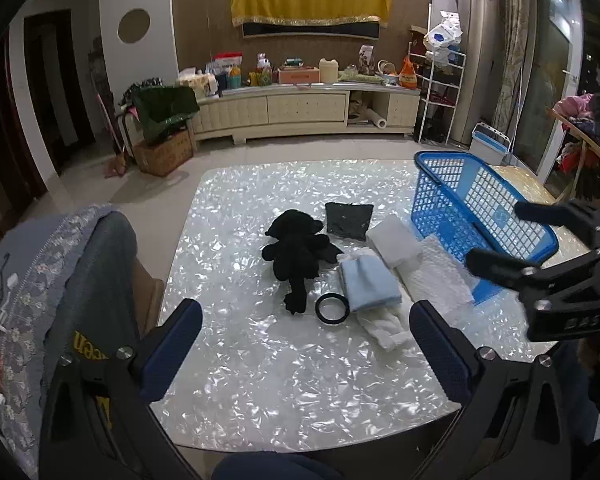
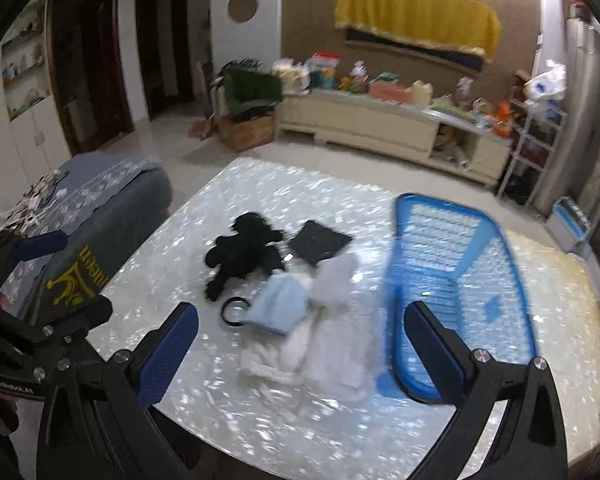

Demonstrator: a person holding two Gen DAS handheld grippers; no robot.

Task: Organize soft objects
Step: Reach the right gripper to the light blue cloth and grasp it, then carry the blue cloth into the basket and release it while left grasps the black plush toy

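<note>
A black plush toy (image 1: 296,252) lies mid-table on the shiny pearl tabletop (image 1: 260,380). Beside it are a dark grey cloth (image 1: 349,220), a light blue folded cloth (image 1: 370,286), a white folded cloth (image 1: 394,246), a white textured towel (image 1: 436,276), a white sock-like piece (image 1: 386,328) and a black ring (image 1: 332,308). A blue plastic basket (image 1: 472,216) stands at the right. My left gripper (image 1: 306,344) is open and empty above the near table. My right gripper (image 2: 302,340) is open and empty near the basket (image 2: 460,280); the plush (image 2: 244,252) shows there too.
A chair with a blue-grey cover (image 1: 60,300) stands left of the table. A TV cabinet (image 1: 300,108) with clutter lines the far wall. A woven box (image 1: 164,152) sits on the floor. A white rack (image 1: 440,96) stands at the right.
</note>
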